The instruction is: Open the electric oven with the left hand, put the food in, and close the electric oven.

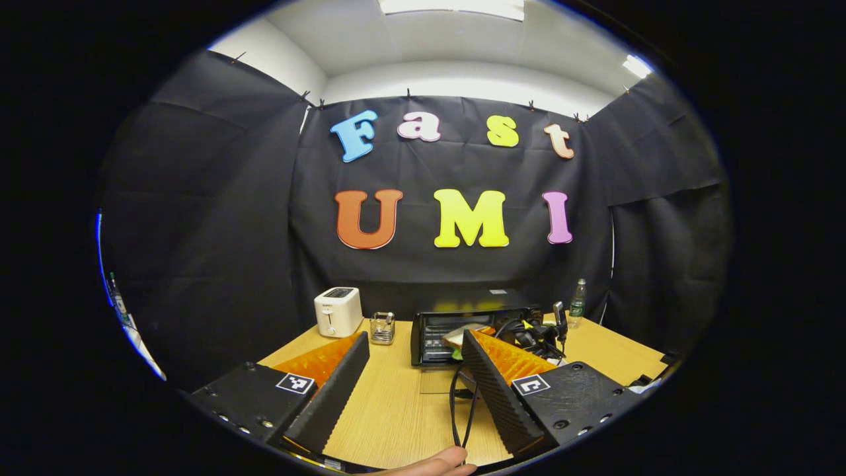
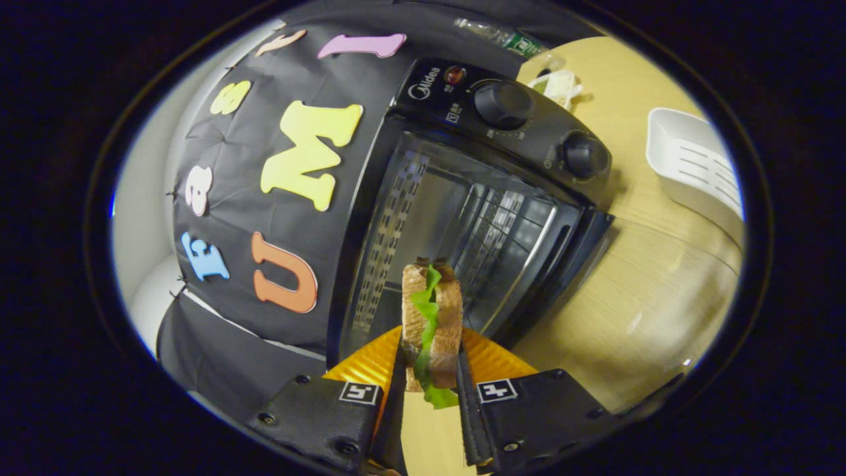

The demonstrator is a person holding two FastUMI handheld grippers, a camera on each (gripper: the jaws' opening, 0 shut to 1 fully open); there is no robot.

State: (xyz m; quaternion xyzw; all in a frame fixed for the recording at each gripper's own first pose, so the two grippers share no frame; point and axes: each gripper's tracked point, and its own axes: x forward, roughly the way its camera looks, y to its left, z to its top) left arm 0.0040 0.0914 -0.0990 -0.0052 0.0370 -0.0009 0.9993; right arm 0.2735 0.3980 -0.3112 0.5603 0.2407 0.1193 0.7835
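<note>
The black electric oven stands at the back of the wooden table, its glass door folded down flat in front. My left gripper hovers well back from it, open, nothing between its fingers. In the right gripper view the oven is close and appears tilted, with its open cavity and wire rack straight ahead. My right gripper is shut on a sandwich of brown bread and lettuce, just outside the cavity mouth. The lowered door lies to the right.
A white toaster and a small clear holder stand left of the oven, a bottle behind it on the right. A white tray sits beyond the oven's knobs. A black cable trails over the table near a hand.
</note>
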